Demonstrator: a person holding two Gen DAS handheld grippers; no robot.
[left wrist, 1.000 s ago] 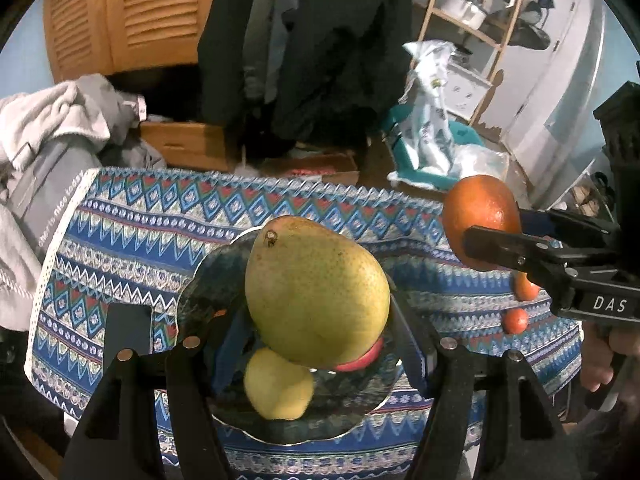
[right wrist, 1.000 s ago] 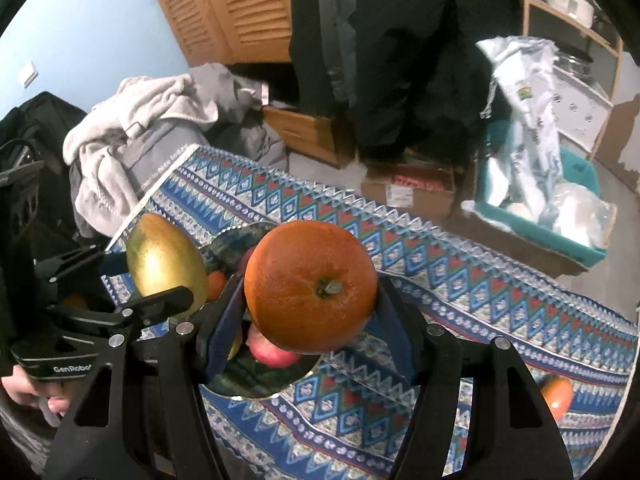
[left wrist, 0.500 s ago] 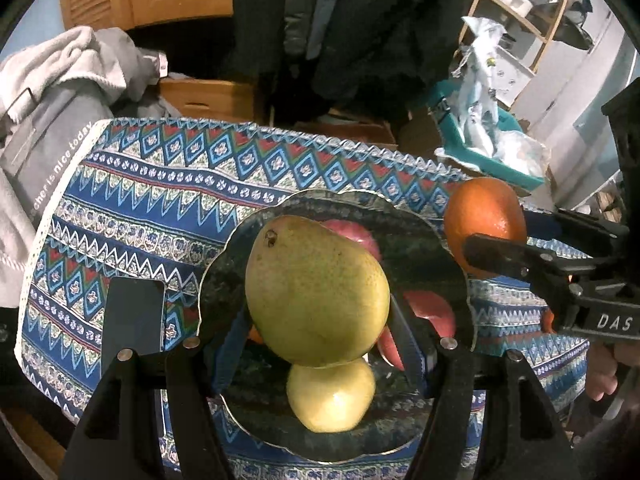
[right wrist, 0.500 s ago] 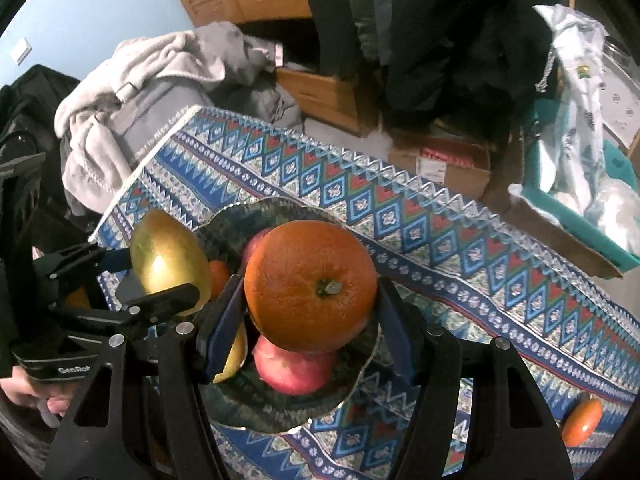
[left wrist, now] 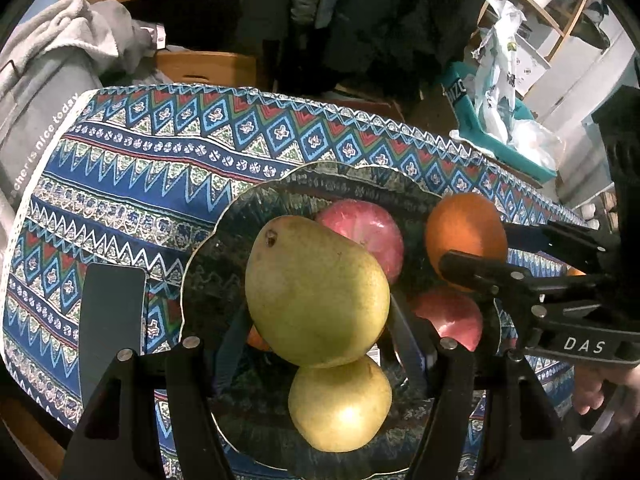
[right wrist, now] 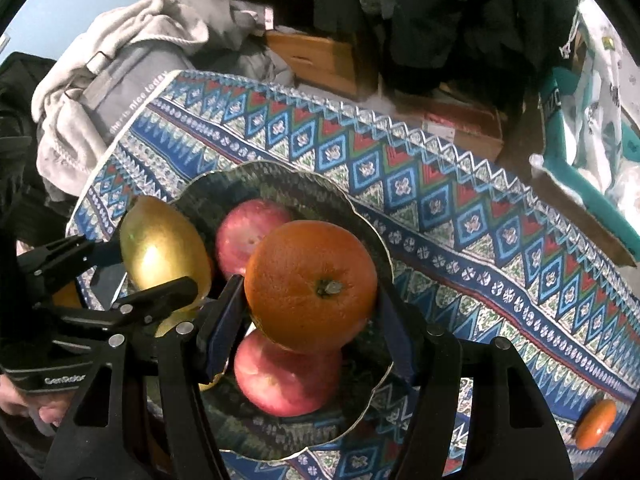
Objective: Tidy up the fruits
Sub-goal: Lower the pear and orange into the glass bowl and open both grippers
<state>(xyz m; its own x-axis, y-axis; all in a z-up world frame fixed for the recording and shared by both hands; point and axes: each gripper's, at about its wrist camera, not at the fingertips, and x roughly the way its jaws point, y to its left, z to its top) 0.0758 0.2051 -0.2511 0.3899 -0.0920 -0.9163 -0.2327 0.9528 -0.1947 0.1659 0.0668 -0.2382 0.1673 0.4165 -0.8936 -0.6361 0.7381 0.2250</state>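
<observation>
My left gripper (left wrist: 316, 300) is shut on a large green pear (left wrist: 316, 296) and holds it over the dark scalloped plate (left wrist: 224, 232). My right gripper (right wrist: 312, 288) is shut on an orange (right wrist: 310, 284), also over the plate (right wrist: 360, 216). On the plate lie two red apples (right wrist: 250, 236) (right wrist: 284, 380) and a smaller yellow pear (left wrist: 340, 404). The orange (left wrist: 466, 236) and the right gripper show at the right of the left wrist view. The held pear (right wrist: 164, 248) shows at the left of the right wrist view.
The plate sits on a blue patterned tablecloth (left wrist: 160, 152). A small orange fruit (right wrist: 596, 424) lies on the cloth at the right. A dark flat rectangle (left wrist: 112, 312) lies left of the plate. Clothes, boxes and a shelf stand beyond the table's far edge.
Both grippers have moved forward and down over the plate with their fruits. The plate and its apples now fill more of both views.
</observation>
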